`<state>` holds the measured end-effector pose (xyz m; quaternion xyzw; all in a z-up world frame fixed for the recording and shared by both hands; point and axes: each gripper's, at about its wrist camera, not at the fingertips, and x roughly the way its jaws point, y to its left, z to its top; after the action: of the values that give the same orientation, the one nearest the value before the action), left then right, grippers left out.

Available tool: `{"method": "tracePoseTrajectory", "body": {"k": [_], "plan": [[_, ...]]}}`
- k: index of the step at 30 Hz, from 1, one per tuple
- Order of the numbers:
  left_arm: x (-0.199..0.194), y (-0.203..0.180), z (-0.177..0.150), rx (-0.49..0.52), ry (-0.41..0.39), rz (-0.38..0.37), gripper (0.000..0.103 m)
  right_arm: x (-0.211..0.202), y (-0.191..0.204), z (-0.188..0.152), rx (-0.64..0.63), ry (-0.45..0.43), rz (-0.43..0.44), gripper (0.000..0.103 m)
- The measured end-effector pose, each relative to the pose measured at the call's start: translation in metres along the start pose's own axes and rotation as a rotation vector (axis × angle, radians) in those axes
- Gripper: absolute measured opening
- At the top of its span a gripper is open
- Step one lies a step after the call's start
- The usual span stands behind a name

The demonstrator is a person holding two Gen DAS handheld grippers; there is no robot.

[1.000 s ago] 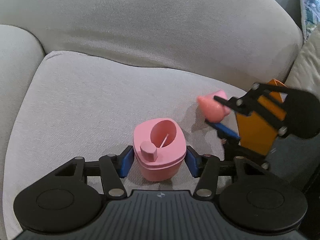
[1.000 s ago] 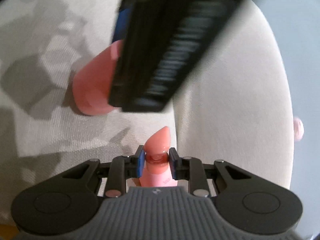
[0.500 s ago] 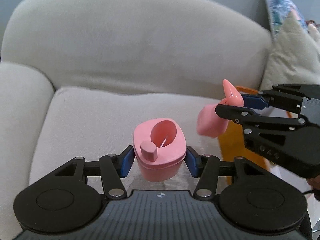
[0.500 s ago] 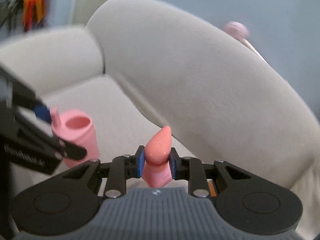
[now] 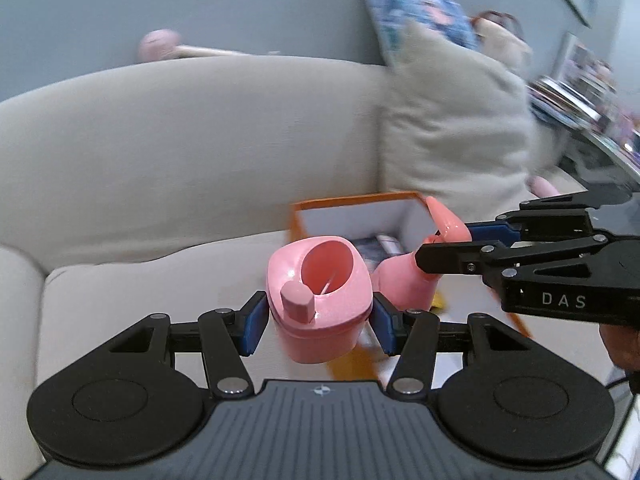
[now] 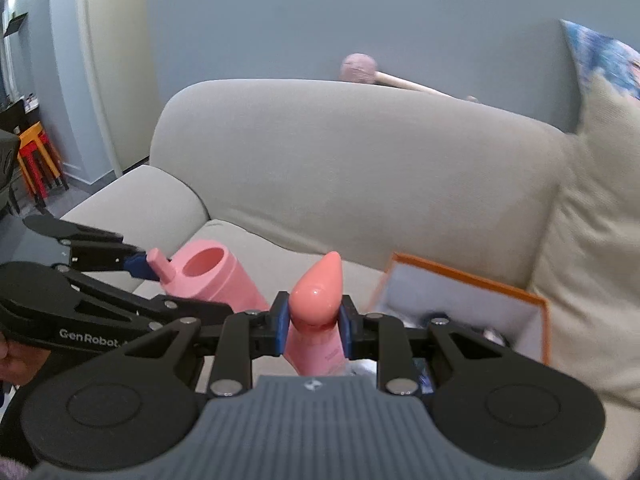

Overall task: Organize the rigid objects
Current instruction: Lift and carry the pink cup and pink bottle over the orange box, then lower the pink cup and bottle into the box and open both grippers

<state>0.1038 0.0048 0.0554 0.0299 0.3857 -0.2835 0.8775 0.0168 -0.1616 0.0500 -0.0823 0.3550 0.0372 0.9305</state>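
Here, left hand-held gripper (image 5: 318, 320) clamping upright pink container (image 5: 318, 300), right hand-held gripper (image 6: 313, 326) pinching pink bottle (image 6: 316, 312), tip up.

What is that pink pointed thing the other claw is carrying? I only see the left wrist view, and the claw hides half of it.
Observer: In the right wrist view it is a pink bottle with a cone-shaped cap, clamped at the neck by the right gripper.
Operator: What lies to that claw's left?
Observer: An armrest of the sofa, with red and orange stools on the floor beyond.
Operator: Does the orange box hold anything?
Observer: Yes, blurred items I cannot identify.
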Motion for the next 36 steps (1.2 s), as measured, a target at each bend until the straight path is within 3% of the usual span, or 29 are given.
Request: {"method": "tracePoseTrajectory", "body": {"k": [9,15,27,32,36], "plan": [[0.050,-0.067,0.001,0.144,0.088,-0.132,0.062,-0.031,-0.067,-0.063,0.061,0.128,-0.115,0.026],[0.101,-0.101,-0.007,0.321,0.175,-0.179,0.062,-0.003,-0.094,-0.098,0.061,0.186,-0.107,0.026],[0.176,-0.121,-0.008,0.550,0.242,-0.253,0.062,0.060,-0.136,-0.106,-0.075,0.269,-0.022,0.026],[0.189,-0.119,-0.004,0.576,0.241,-0.283,0.062,0.075,-0.142,-0.112,-0.162,0.308,-0.006,0.026],[0.193,-0.110,-0.002,0.535,0.218,-0.309,0.062,0.073,-0.144,-0.112,-0.204,0.300,0.021,0.026]]}}
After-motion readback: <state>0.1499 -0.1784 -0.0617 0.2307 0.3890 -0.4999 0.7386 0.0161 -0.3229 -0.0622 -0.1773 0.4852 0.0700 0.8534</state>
